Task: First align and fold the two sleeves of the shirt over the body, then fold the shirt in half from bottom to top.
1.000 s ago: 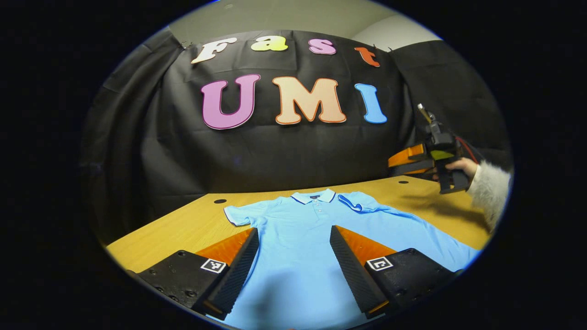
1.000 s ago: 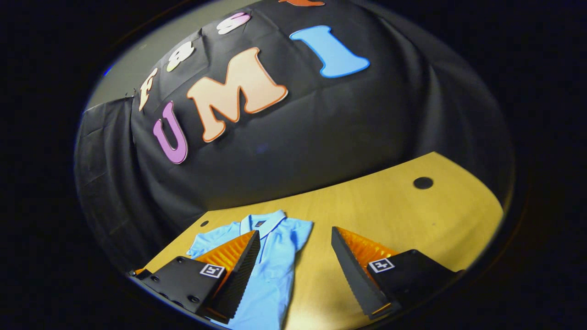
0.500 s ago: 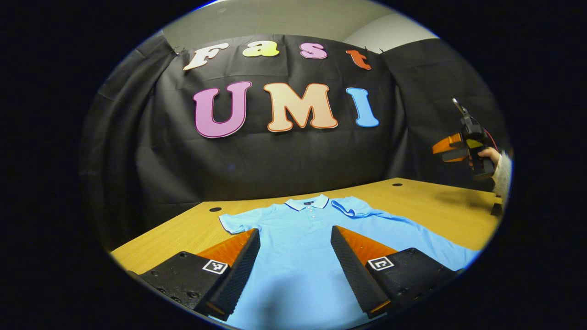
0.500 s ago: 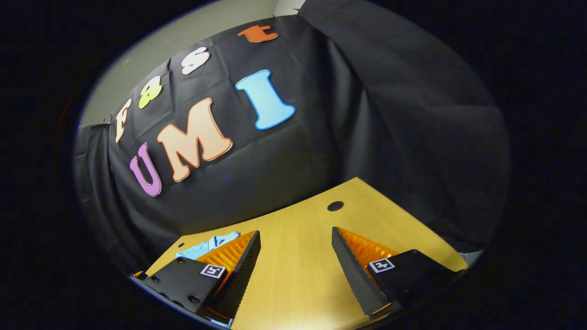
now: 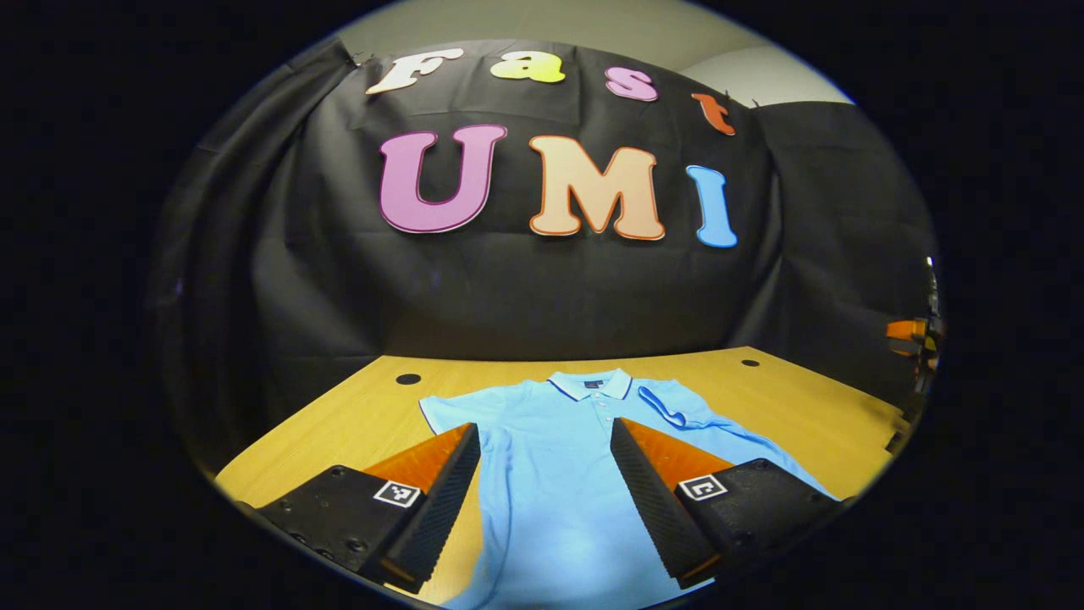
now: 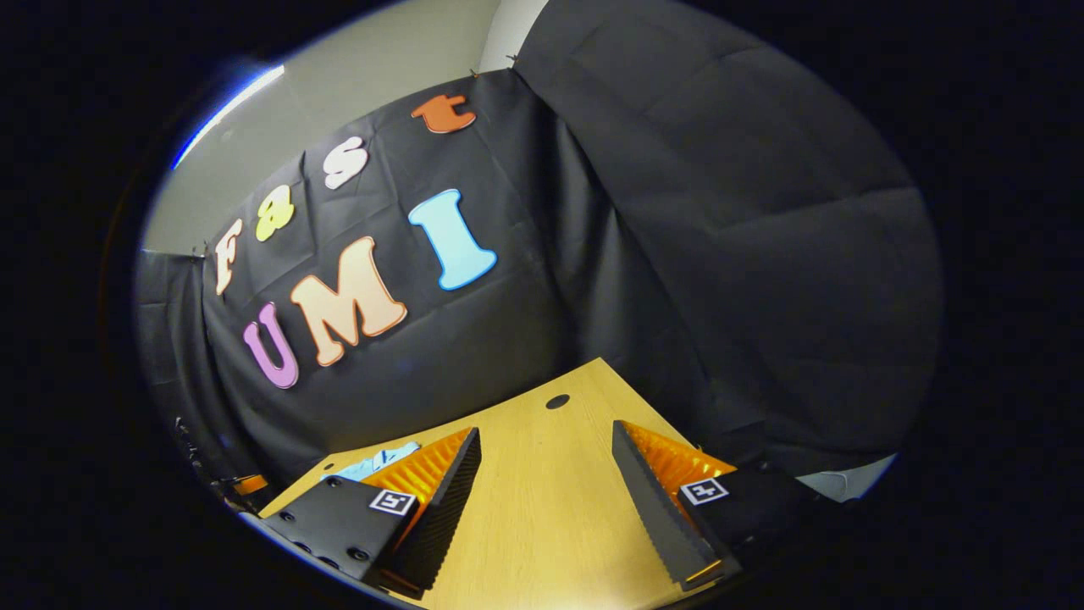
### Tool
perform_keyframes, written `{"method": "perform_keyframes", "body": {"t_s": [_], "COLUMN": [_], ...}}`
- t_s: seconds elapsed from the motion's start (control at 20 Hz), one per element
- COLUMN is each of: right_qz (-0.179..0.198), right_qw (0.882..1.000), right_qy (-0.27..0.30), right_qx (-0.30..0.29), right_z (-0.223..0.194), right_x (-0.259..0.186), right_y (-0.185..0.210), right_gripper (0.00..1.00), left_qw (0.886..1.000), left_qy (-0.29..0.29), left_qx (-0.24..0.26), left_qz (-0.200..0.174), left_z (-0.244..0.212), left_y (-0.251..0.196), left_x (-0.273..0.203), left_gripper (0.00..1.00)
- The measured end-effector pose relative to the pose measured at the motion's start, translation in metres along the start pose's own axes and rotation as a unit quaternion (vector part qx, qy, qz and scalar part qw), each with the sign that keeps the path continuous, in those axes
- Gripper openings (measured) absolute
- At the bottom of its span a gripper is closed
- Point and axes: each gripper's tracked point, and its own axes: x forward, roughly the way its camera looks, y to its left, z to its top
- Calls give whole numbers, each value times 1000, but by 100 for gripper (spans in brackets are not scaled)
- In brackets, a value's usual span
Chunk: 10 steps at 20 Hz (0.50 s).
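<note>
left gripper view: shirt flat on the table, both grippers up and spread

left gripper view has the wooden table point(image 5: 356, 415) running wide under the black cloth wall point(image 5: 279, 280), bare wood to the left of the shirt and a broad bare strip to its right out to the table's far right edge. two dark round holes sit in the top, one near the back left point(image 5: 408, 379), one back right point(image 5: 750, 363). the light blue polo shirt point(image 5: 550, 474) lies flat, collar toward the wall, one sleeve spread out, the other sleeve point(image 5: 669, 407) folded in over the body. the left gripper point(image 5: 544, 500) hovers above the shirt's lower body, fingers spread wide, nothing between them.

right gripper view looks over the table's right end point(image 6: 542, 517): bare wood, a dark hole point(image 6: 557, 401) near the back corner, cloth wall close behind. the right gripper point(image 6: 542, 508) has its fingers spread apart over empty wood, holding nothing. a sliver of the shirt point(image 6: 373, 462) peeks past its left finger.
</note>
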Motion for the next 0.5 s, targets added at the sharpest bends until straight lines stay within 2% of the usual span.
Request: {"method": "perform_keyframes", "body": {"t_s": [0.25,0.5], "right_qz": [68,75], "right_qw": [998,997], "right_qy": [-9,-17], "right_qx": [-15,-20], "right_z": [-20,-43], "right_x": [-36,-60], "right_y": [36,56], "right_gripper": [97,97], "left_qw": [993,978], "left_qy": [112,196], "left_qx": [-45,-72], "left_qz": [-7,19], "left_z": [-25,-54], "left_y": [36,79], "left_x": [48,89], "left_gripper": [93,94]}}
